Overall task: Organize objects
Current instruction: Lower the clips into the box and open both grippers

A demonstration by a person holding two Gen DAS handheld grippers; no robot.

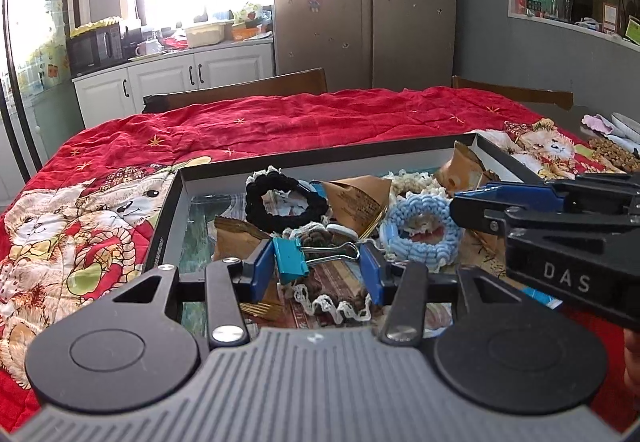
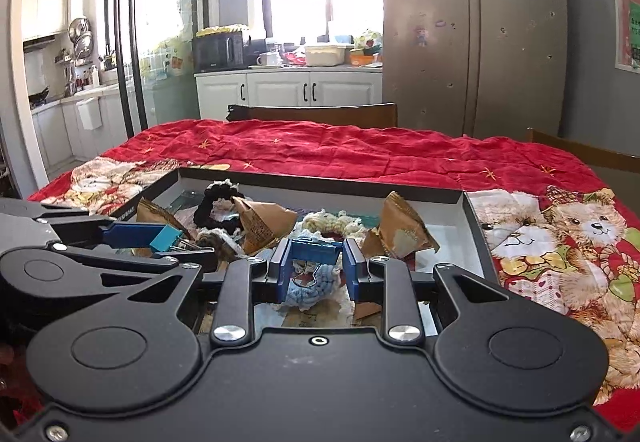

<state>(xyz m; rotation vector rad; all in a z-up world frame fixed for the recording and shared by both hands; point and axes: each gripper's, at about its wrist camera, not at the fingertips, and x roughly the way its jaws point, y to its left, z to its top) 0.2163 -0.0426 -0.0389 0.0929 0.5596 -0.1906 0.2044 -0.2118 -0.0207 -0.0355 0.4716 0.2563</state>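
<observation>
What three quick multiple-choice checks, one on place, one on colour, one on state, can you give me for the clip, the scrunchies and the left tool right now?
1. Where are the scrunchies?
A. on the red quilt
B. in the shallow box
C. on a chair

2. What colour is the binder clip's body?
A. turquoise blue
B. yellow
C. red

3. How does the left tool stand?
A. shut on nothing
B. open, with the clip between its fingers
C. out of view

Key:
1 B, the black scrunchie and light blue scrunchie lie inside the shallow box.
2 A, the binder clip shows a turquoise body with silver wire handles.
3 B, the left tool has its fingers spread wider than the clip.
</observation>
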